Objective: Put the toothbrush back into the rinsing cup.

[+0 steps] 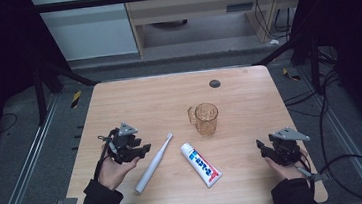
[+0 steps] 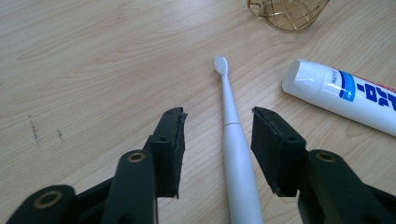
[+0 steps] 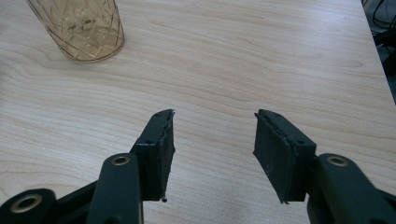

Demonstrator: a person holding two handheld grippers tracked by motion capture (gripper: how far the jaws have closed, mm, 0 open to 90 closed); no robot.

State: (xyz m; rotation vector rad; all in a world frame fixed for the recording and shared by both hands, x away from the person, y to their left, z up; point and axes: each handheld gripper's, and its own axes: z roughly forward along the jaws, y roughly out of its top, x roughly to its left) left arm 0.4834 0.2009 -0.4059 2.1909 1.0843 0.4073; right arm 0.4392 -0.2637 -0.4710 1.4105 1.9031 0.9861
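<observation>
High view: wooden table, with the left gripper held at its near left, just beside the white toothbrush. Toothbrush lying flat at a slant, bristle end toward the far side, handle end toward the near edge. Right of it, close but apart, a white toothpaste tube with blue and red print. Beyond the tube, an amber glass mug standing upright. Right gripper held low over the table's near right, well apart from all three. Small dark disc near the far edge.

Left gripper view: jaws spread, pads clear of everything – toothbrush lying on the wood between them, touching neither pad. Brush head pointing away, toward the mug's base at the top edge. Toothpaste tube off to the right, cap end nearest the brush.

Right gripper view: jaws spread wide over bare wood – nothing between the pads. Mug at the upper left, cut-glass pattern plain to see, well clear of the jaws. Table's edge at the far right.
</observation>
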